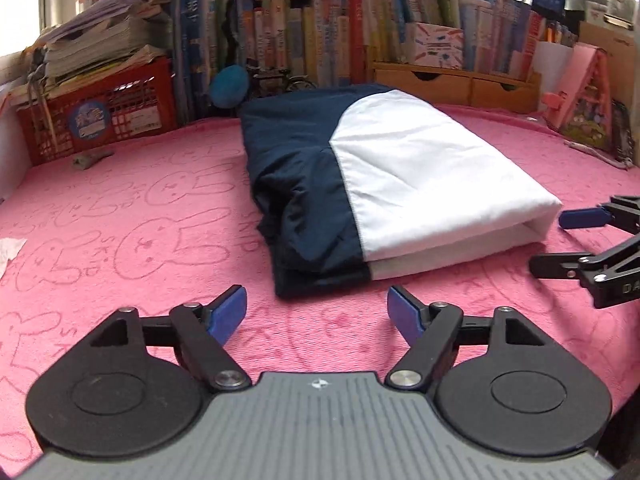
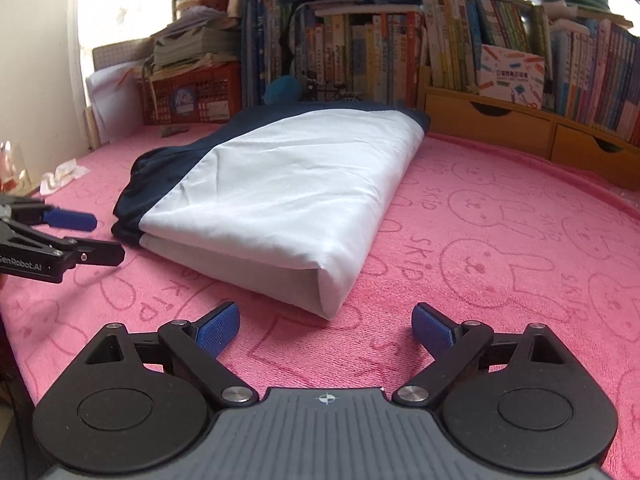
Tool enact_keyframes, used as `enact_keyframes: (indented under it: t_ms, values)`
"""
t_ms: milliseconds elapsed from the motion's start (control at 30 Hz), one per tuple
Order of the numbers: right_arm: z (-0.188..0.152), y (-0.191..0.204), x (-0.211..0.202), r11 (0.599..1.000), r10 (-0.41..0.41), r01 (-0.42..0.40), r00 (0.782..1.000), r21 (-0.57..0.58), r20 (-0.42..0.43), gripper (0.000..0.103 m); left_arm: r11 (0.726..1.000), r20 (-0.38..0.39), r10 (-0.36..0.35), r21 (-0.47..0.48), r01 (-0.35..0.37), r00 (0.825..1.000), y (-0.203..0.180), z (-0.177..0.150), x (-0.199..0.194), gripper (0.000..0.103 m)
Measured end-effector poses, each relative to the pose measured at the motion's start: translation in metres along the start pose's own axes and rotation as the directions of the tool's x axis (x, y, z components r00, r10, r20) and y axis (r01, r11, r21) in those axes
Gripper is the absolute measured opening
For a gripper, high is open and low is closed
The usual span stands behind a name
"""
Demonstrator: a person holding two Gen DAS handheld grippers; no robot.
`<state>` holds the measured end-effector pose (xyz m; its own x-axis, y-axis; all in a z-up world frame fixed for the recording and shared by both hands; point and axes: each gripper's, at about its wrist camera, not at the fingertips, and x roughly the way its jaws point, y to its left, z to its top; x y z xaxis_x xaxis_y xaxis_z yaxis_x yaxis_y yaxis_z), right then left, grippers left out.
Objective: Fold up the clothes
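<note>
The folded navy-and-white garment (image 1: pixel 380 184), soft, light and likely slippery, lies mid-worktop (image 1: pixel 120 220) on the pink towel, best pinched at its near folded edge, with left hand-held gripper (image 1: pixel 317 312) and right hand-held gripper (image 2: pixel 326 326) wide and empty.

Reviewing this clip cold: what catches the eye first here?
The folded navy-and-white garment lies mid-surface on the pink bunny-print towel. Both grippers, left gripper and right gripper, stand open just short of its near edge, holding nothing. Behind it runs a packed row of books.
</note>
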<state>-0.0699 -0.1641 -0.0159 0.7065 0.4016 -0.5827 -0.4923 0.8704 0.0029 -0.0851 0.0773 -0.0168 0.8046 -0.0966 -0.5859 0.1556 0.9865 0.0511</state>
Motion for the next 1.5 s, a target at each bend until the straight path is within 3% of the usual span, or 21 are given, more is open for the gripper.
enact_keyframes:
  t_ms: [133, 267, 700, 1167, 1333, 1500]
  values:
    - [-0.001, 0.013, -0.001, 0.996, -0.01, 0.011, 1.0, -0.086, 0.011, 0.097, 0.999, -0.051, -0.01, 0.04, 0.012, 0.999, -0.018, 0.002, 0.011, 0.095]
    - [-0.001, 0.011, 0.0, 0.998, -0.006, 0.006, 1.0, -0.07, 0.002, 0.098, 0.999, -0.082, -0.023, -0.05, 0.019, 0.996, -0.012, 0.002, 0.024, 0.103]
    - [0.001, 0.002, 0.005, 1.0, 0.014, -0.014, 0.999, -0.012, -0.035, 0.103, 0.998, -0.028, -0.024, -0.058, 0.023, 0.999, -0.012, 0.001, 0.028, 0.103]
    - [0.002, 0.003, 0.006, 1.0, 0.009, -0.009, 0.999, -0.006, -0.039, 0.103, 0.998, -0.05, -0.03, -0.054, 0.027, 0.998, -0.008, 0.008, 0.033, 0.103]
    - [0.002, 0.01, 0.003, 0.998, -0.024, 0.024, 1.0, -0.052, -0.003, 0.103, 0.998, -0.081, -0.033, -0.059, 0.028, 0.996, -0.008, 0.014, 0.033, 0.103]
    - [0.008, 0.016, -0.001, 0.994, -0.042, 0.046, 0.998, -0.097, 0.046, 0.103, 0.996, -0.06, -0.044, -0.078, 0.039, 0.997, -0.006, 0.02, 0.025, 0.103]
